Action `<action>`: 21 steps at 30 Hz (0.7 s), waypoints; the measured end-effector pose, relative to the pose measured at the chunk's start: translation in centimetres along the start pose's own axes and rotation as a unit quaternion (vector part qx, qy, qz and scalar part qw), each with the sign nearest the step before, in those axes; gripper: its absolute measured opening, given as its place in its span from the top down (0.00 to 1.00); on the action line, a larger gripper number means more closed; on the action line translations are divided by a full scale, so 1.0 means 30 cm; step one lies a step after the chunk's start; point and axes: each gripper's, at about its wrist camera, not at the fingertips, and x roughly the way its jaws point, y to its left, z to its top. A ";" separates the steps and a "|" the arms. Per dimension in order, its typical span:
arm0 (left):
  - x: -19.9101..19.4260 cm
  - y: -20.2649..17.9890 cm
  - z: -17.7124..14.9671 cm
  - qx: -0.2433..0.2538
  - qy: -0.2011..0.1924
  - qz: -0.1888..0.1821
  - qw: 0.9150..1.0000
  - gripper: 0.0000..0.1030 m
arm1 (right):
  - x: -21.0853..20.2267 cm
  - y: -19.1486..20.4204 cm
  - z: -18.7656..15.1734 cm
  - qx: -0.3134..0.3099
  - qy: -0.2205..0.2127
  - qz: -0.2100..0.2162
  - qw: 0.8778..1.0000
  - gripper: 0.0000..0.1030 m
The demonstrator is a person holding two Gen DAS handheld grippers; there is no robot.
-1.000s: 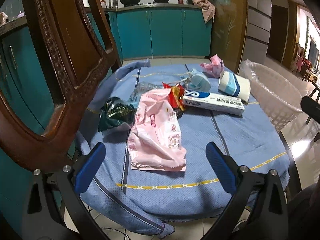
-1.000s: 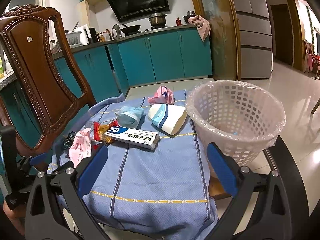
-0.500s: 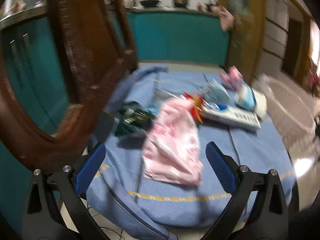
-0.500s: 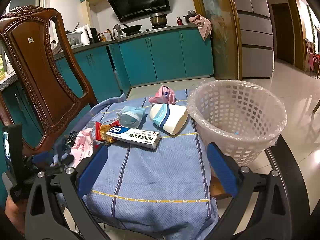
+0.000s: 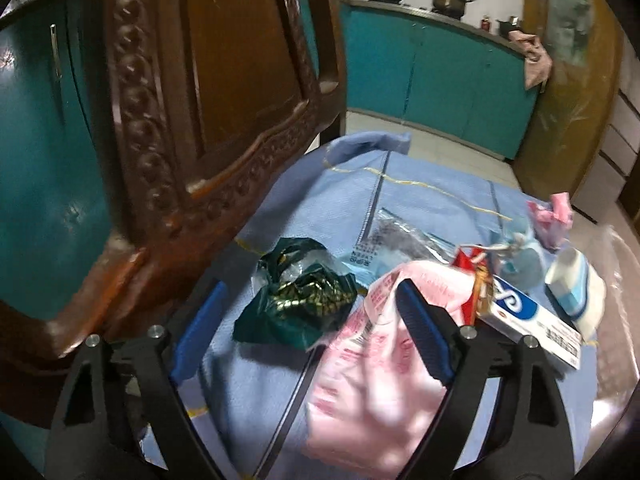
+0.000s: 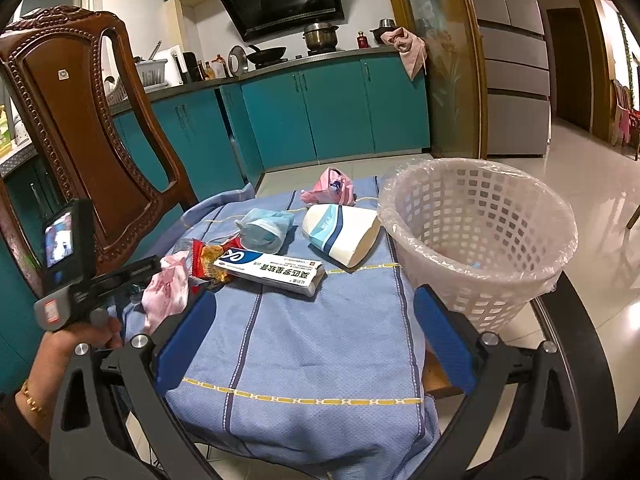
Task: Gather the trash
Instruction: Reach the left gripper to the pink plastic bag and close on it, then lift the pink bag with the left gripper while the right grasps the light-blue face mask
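Observation:
My left gripper (image 5: 312,332) hangs low over the blue cloth (image 5: 248,380), its jaws closing. A crumpled dark green wrapper (image 5: 296,300) lies between its fingers, and the pads do not press on it. Its right finger (image 5: 424,332) stands over a pink plastic bag (image 5: 380,368). Beyond lie a red snack wrapper (image 5: 476,280), a toothpaste box (image 5: 532,328), a tissue pack (image 5: 576,292) and a blue mask (image 5: 520,256). My right gripper (image 6: 316,338) is open and empty near the table's front edge, left of the lined white basket (image 6: 480,240).
A carved wooden chair back (image 5: 200,120) stands close on the left of the table. A clear plastic bag (image 5: 400,240) and a crumpled pink wrapper (image 6: 328,188) lie farther back. A hand (image 6: 76,336) holds the left tool. Teal cabinets (image 6: 340,112) line the far wall.
The left gripper has moved forward and left, rolling, so the green wrapper now lies between its fingers, which have narrowed slightly. The right gripper has not moved.

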 end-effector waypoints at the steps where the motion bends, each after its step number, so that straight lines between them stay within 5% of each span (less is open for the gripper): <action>1: 0.015 -0.001 0.001 -0.005 0.007 -0.003 1.000 0.16 | 0.000 -0.003 -0.001 0.000 0.000 0.000 1.000 0.06; 4: 0.043 0.005 -0.001 -0.011 0.023 -0.008 1.000 0.25 | 0.001 -0.005 -0.001 -0.001 0.001 0.000 1.000 0.06; 8: 0.028 0.025 0.008 -0.013 0.024 -0.023 0.999 0.74 | 0.005 -0.005 0.000 -0.003 0.000 0.001 1.000 0.06; 11: -0.030 0.042 0.009 -0.006 0.009 -0.051 0.999 0.94 | 0.003 -0.003 -0.001 -0.006 -0.002 0.005 1.000 0.06; 17: -0.223 0.106 0.011 0.005 -0.083 -0.172 0.982 0.94 | 0.031 0.039 0.021 -0.024 0.000 0.033 0.999 0.06; 21: -0.301 0.175 0.028 -0.008 -0.133 -0.204 0.970 0.90 | 0.053 0.049 0.032 -0.019 0.005 0.040 0.999 0.06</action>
